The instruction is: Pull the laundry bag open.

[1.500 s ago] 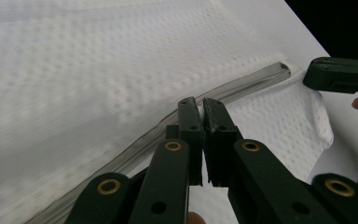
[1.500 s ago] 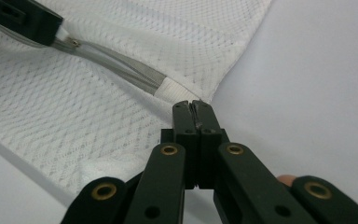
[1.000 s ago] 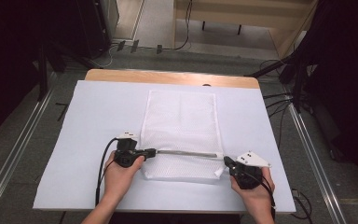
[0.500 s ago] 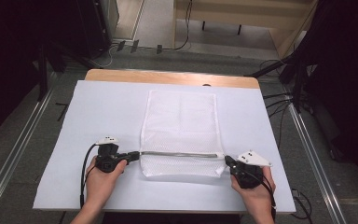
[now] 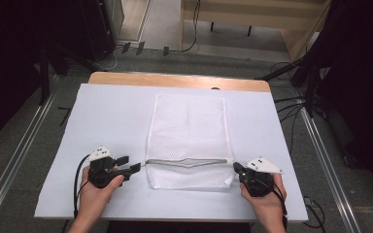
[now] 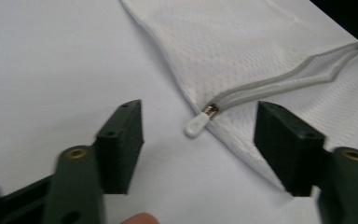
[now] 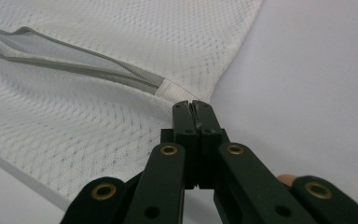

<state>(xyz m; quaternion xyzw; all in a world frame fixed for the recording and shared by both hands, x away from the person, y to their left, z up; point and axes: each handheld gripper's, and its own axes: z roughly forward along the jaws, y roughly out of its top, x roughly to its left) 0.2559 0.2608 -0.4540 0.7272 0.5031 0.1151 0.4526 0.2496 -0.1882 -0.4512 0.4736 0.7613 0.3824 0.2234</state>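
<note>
left gripper (image 6: 199,140) jaws just opened, zipper pull (image 6: 196,123) between; right gripper (image 7: 192,106) clamps mesh bag (image 5: 188,131) edge.

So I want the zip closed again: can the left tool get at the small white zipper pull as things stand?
Probably yes. The left tool is open, its jaws having just opened, and the small white zipper pull lies free on the white table cover just ahead of the gap, with nothing between them.
</note>
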